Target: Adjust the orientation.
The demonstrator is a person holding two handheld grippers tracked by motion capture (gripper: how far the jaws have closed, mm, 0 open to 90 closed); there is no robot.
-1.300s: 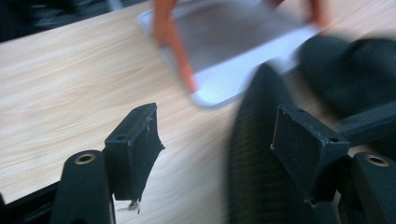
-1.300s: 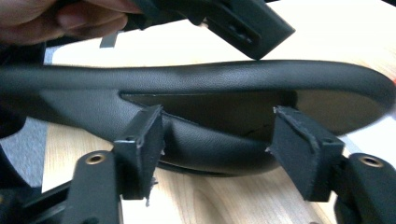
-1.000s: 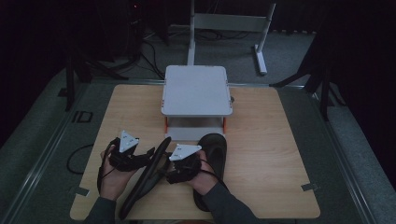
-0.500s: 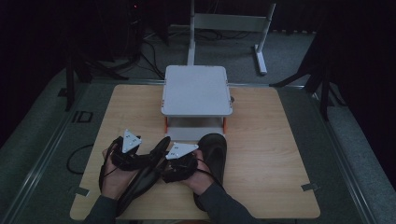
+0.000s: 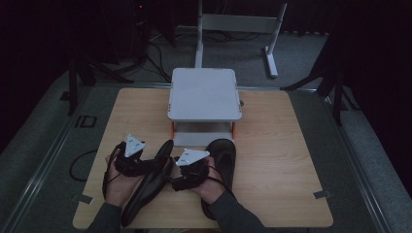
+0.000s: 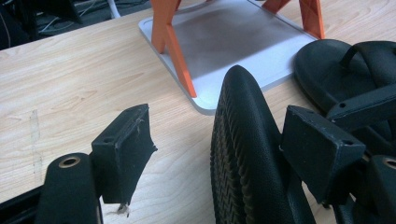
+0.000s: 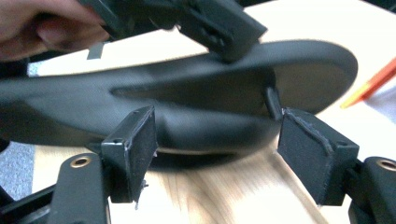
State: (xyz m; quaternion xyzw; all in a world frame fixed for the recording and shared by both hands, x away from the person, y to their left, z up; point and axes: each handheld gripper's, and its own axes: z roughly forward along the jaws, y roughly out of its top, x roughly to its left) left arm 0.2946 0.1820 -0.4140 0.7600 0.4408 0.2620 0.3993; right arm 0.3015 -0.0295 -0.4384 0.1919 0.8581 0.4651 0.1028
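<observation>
Two claws, one per hand, both low over desk's near edge, forearms entering from bottom of high view. Left claw [image 5: 154, 165]: hand to left of near-edge middle, knuckles up, claw pointing level toward desk centre. Jaws have just been opening, now wide apart; tilted sandal [image 5: 148, 187] stands between them, sole tread close by one pad in left gripper view, other pad well clear of it w/ bare wood showing between; no grip. Right claw [image 5: 171, 180]: hand near middle of near edge, claw pointing level toward left hand. Jaws have just been opening, now wide; the same sandal lies across in front of them, pads clear of it, nothing held.

Item 1: tilted sandal, qty 1. Black flip-flop, up on its edge, running from near edge diagonally toward stand. Ribbed herringbone tread on sole; smooth matte footbed w/ toe post seen in right gripper view. Between the two claws.

Item 2: flat sandal [image 5: 224, 153], qty 1. Black, same type, strap up, lying flat just right of right hand, toe just beside stand's foot.

Item 3: stand [image 5: 204, 92], qty 1. Grey two-tier platform, orange legs, at middle of desk's far edge.

Item 4: desk [image 5: 277, 160], qty 1. Light wood top.

Totals: sandals 2, claws 2, stand 1.
</observation>
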